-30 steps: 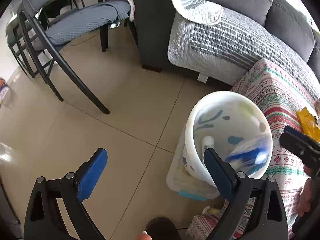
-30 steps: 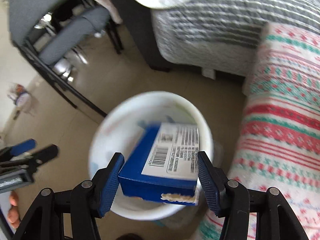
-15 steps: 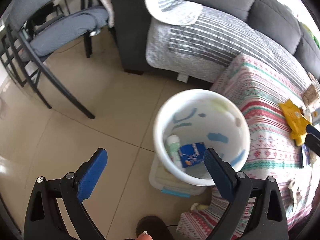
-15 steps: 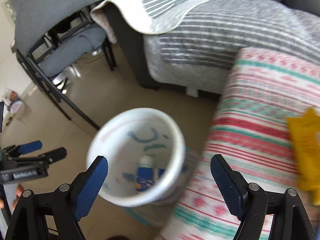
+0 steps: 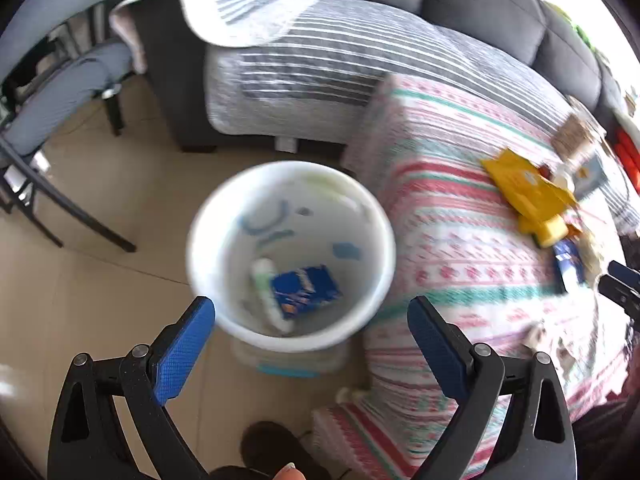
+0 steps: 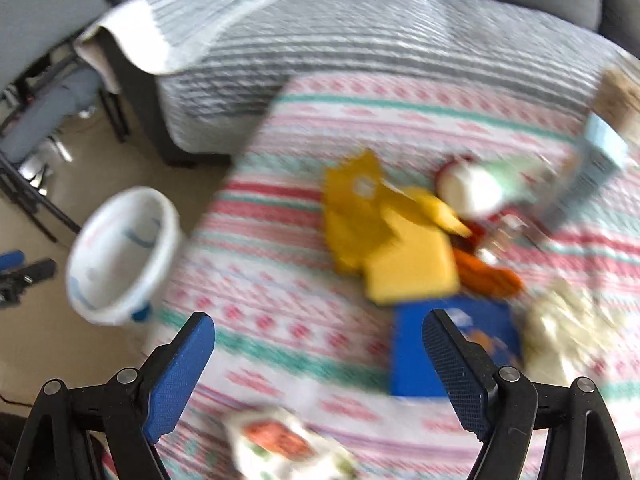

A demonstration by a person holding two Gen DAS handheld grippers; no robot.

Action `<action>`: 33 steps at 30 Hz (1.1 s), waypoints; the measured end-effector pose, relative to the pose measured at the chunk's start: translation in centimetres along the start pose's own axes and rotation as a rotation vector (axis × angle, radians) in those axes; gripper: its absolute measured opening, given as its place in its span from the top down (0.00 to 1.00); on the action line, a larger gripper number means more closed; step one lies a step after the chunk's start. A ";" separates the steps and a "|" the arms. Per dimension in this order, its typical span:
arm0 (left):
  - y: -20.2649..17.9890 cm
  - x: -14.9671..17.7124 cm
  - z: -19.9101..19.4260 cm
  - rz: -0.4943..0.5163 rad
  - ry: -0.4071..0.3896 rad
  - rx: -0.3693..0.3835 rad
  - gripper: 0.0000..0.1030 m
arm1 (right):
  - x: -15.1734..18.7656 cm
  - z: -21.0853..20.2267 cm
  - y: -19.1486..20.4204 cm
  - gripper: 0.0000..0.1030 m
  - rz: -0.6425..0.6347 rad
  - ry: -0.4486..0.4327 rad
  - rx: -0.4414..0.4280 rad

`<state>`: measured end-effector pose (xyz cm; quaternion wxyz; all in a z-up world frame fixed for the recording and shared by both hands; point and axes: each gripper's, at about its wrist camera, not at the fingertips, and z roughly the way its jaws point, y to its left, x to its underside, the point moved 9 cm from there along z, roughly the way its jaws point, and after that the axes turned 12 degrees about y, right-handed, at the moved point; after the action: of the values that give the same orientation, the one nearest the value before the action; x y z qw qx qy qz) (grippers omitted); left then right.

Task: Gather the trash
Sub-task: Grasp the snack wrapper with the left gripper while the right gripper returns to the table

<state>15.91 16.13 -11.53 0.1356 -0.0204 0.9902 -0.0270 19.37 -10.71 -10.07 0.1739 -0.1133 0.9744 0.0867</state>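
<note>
A white bin (image 5: 224,264) stands on the floor beside the patterned table (image 5: 460,248). A blue box (image 5: 306,292) and a white tube (image 5: 266,284) lie inside it. My left gripper (image 5: 312,320) is open and empty above the bin's near rim. My right gripper (image 6: 318,336) is open and empty over the table (image 6: 280,320). Trash lies there: yellow wrappers (image 6: 384,236), a blue box (image 6: 416,344), an orange wrapper (image 6: 488,276), a white bottle (image 6: 472,188) and a crumpled wrapper (image 6: 280,444). The bin (image 6: 120,256) shows at left.
A grey sofa with a striped quilt (image 5: 340,60) stands behind the table. Black-legged chairs (image 5: 60,92) stand at the far left on the tiled floor (image 5: 80,300). A light blue carton (image 6: 596,160) stands at the table's right. A shoe toe (image 5: 272,448) is below the bin.
My right gripper let the blue box fall into the bin, opened, and swung right over the table. My left gripper shifted so the bin sits centred in its view.
</note>
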 end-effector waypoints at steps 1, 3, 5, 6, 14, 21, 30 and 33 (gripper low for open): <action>-0.9 0.2 0.1 0.019 0.006 0.007 0.05 | 0.5 0.0 -0.8 0.14 0.016 0.016 0.007; -3.5 1.0 0.5 0.082 0.030 0.027 0.04 | 1.5 0.0 -2.2 0.14 0.042 0.037 0.011; -6.2 1.9 1.0 0.151 0.059 0.043 0.05 | 2.3 -0.1 -3.5 0.14 0.062 0.046 0.021; -7.4 2.4 1.2 0.178 0.068 0.047 0.05 | 2.9 -0.2 -4.1 0.14 0.069 0.048 0.030; -15.8 4.8 1.8 0.329 0.113 0.118 0.05 | 6.3 -1.3 -7.8 0.14 0.100 0.061 0.088; -20.4 5.8 3.3 0.364 0.189 0.238 0.19 | 8.8 -2.2 -11.6 0.14 0.163 0.067 0.110; -22.4 6.2 5.2 0.359 0.231 0.265 0.74 | 10.4 -3.0 -14.7 0.14 0.220 0.071 0.117; -22.6 6.2 4.7 0.370 0.214 0.261 0.78 | 10.3 -3.1 -15.1 0.14 0.232 0.071 0.112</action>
<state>11.93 -6.92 -16.41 0.0339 0.1818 0.9739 -0.1313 12.70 -27.80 -12.87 0.1343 0.0072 0.9898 0.0476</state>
